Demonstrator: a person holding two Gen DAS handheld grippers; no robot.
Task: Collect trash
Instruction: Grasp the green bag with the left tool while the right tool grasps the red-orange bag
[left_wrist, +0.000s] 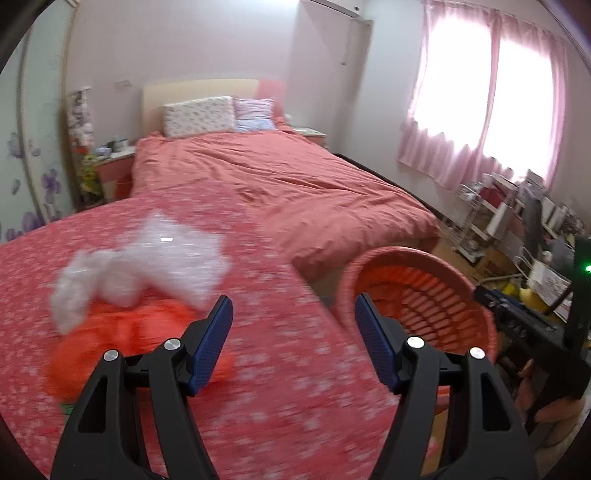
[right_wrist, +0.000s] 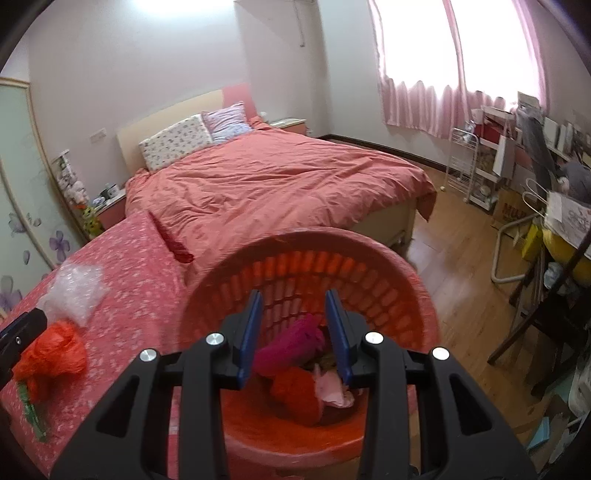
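Note:
A clear bubble-wrap piece (left_wrist: 147, 258) and a crumpled orange plastic bag (left_wrist: 122, 339) lie on a red flowered cloth (left_wrist: 277, 387). My left gripper (left_wrist: 293, 325) is open and empty above the cloth, right of the orange bag. A red slatted basket (right_wrist: 388, 266) stands beside the cloth. My right gripper (right_wrist: 293, 325) is open over the basket, with a magenta wad (right_wrist: 291, 343), an orange wad (right_wrist: 295, 391) and pink paper (right_wrist: 332, 387) lying inside below it. The bubble wrap (right_wrist: 74, 291), orange bag (right_wrist: 51, 350) and a green strip (right_wrist: 33, 417) show at left in the right wrist view.
A bed with a salmon duvet (left_wrist: 277, 177) lies beyond the cloth. Nightstands flank the headboard. Wooden floor (right_wrist: 461, 295), a white wire rack (right_wrist: 465, 166), cluttered shelves and a chair stand at right under a pink-curtained window (left_wrist: 498, 92).

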